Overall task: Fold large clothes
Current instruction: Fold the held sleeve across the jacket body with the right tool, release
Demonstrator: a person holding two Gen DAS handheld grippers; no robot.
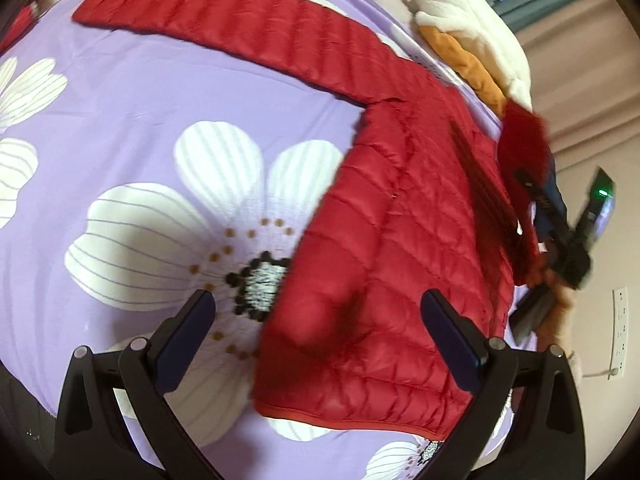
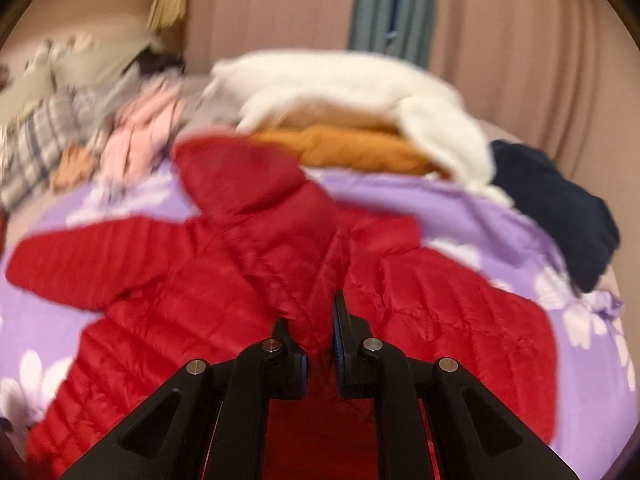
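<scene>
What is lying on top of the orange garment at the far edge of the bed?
A white fluffy garment lies on top of the orange garment, covering most of it. Only the orange front edge shows; what is under the white one further back is hidden.

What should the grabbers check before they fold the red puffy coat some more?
1. Right gripper has hold of the red jacket: ok, its fingers are shut on a pinch of the red fabric.
2. Left gripper ready to grab: ok, it is open above the jacket's lower part and holds nothing.
3. Long sleeve lying flat: ok, it stretches straight over the purple flowered sheet.
4. Hood tucked in: not ok, it sticks out toward the orange garment.
5. Other sleeve laid out: cannot tell, the picture is blurry there.
6. Room to fold: ok, the white fleece and dark garment sit at the bed's far edge.
</scene>
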